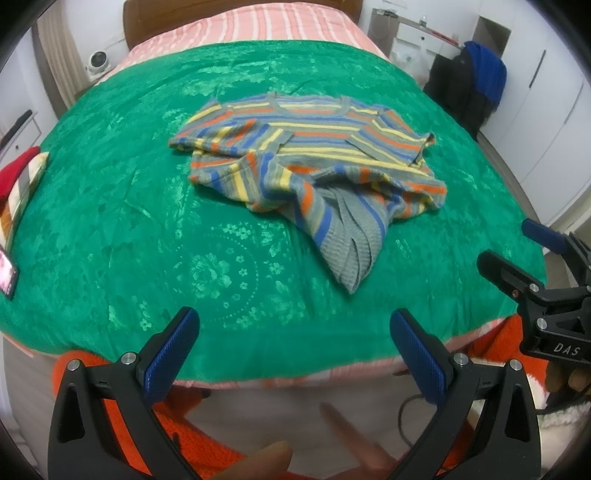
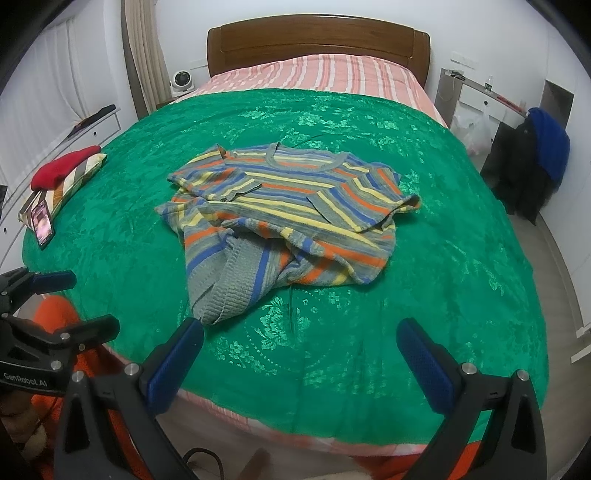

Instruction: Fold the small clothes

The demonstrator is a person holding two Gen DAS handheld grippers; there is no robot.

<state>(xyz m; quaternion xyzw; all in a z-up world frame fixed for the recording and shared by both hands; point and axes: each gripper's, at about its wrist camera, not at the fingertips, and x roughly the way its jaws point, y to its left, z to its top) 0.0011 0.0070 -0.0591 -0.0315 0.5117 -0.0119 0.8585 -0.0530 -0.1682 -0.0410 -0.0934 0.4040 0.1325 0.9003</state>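
- Crumpled striped knit shirt in grey, blue, orange and yellow [image 2: 284,218], mid-bed on shiny green patterned bedspread [image 2: 443,295].
- Soft, light, floppy; likely to drag and bunch on the cloth.
- Best taken at grey ribbed hem [image 2: 221,295], probably two corners.
- Left gripper [image 1: 295,354] and right gripper [image 2: 301,360]: spread wide, empty, short of the garment.

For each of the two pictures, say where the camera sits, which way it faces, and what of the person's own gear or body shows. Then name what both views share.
Left wrist view: sits on the left gripper at the bed's foot, facing the headboard; shows its open blue-padded fingers, the right gripper at the right edge, blurred fingertips below.
Right wrist view: sits on the right gripper, facing the same way; shows its open fingers and the left gripper at the left edge.
Shared: the striped shirt crumpled on the green bedspread.
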